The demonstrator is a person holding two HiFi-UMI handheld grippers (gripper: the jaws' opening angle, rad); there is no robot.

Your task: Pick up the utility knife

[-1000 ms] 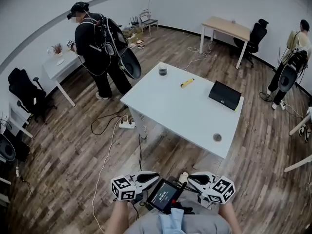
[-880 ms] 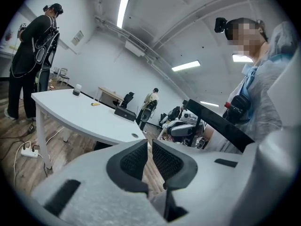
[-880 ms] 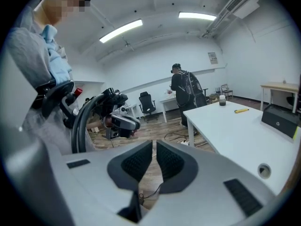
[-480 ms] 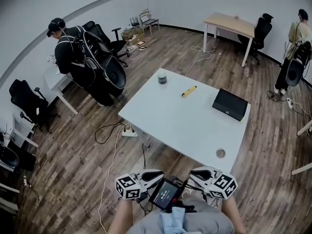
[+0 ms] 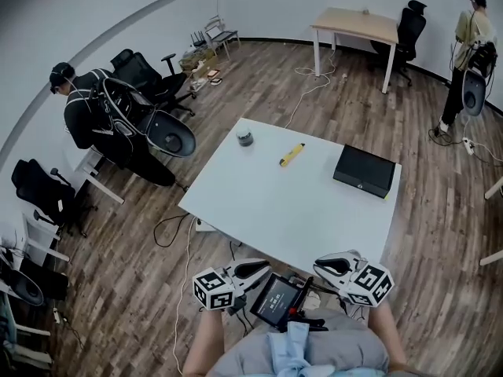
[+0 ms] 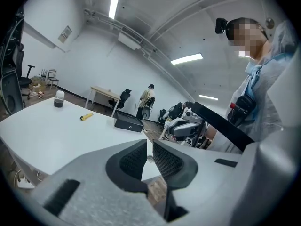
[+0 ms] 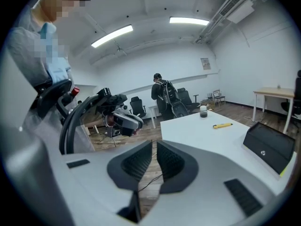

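The yellow utility knife lies on the white table, toward its far side. It also shows in the left gripper view as a small knife and in the right gripper view as a thin yellow knife. My left gripper and right gripper hover close to my body at the table's near edge, pointing toward each other. Both are shut with nothing between the jaws. The knife is far from both.
A black box sits on the table's right side and a small dark jar at its far left corner. A person with a backpack bends over at left; another person stands far right. Cables and a power strip lie under the table.
I have moved closer to the white table, which now reaches the grippers. The person at left has bent down and shifted left. Both grippers stay shut.
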